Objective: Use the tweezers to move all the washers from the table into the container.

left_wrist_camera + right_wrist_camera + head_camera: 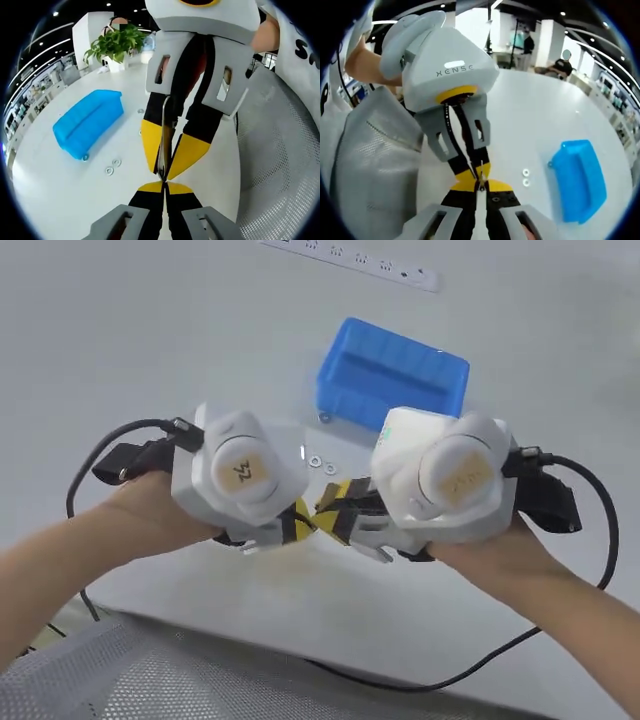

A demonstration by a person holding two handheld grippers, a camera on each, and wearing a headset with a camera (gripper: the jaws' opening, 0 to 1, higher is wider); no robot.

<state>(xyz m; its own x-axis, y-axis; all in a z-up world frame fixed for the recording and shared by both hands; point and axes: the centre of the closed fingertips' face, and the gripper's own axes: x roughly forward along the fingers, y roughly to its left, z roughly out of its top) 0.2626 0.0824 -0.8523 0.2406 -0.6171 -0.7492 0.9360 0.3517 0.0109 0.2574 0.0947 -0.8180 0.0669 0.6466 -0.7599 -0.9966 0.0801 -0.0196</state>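
Tweezers [164,140] gripped in right tool [481,186], tip meeting closed left tool [162,186].

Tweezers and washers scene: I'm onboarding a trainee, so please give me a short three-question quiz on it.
1. True or false: the two washers lying side by side are inside the container.
2. The tweezers are: A flat on the table; B between the right gripper's jaws; C in the container.
3. How do the left gripper and the right gripper stand to each other?
Key: 1 false, they lie on the table, apart from the container. 2 B. 3 tip to tip, facing each other.
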